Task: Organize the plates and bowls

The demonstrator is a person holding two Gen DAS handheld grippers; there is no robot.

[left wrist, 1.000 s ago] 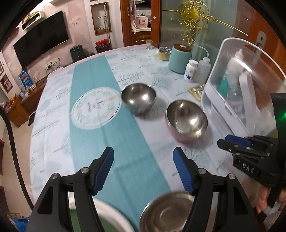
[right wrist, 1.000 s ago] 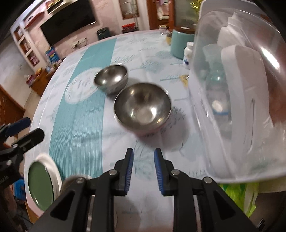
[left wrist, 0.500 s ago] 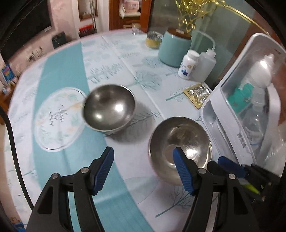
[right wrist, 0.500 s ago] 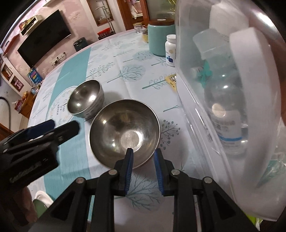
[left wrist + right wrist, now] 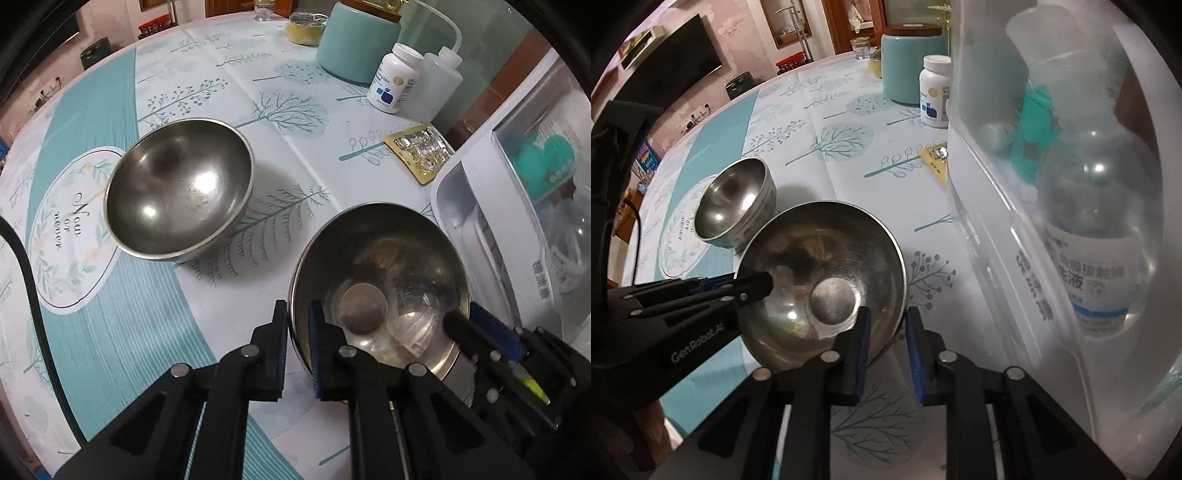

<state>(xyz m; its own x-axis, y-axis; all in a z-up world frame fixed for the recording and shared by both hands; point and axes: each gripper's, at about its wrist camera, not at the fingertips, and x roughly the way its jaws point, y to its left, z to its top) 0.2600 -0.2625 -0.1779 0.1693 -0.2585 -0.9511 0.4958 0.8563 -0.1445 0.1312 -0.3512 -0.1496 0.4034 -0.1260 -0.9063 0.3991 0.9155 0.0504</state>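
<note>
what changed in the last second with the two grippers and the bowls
Both grippers came down to the nearer bowl. The left gripper closed its jaws on the rim; the right gripper closed its jaws over the opposite rim. The farther bowl, pill bottle and blister pack stayed put.

Indoor light falls from above, leaving small bright glints inside both steel bowls (image 5: 177, 199) and soft shadows beside them on my counter (image 5: 295, 122). My fisheye lenses bow everything outward and blacken the corners. The clear plastic case (image 5: 1071, 206) in my right view looks hazy, with pale glare across its curved wall.
</note>
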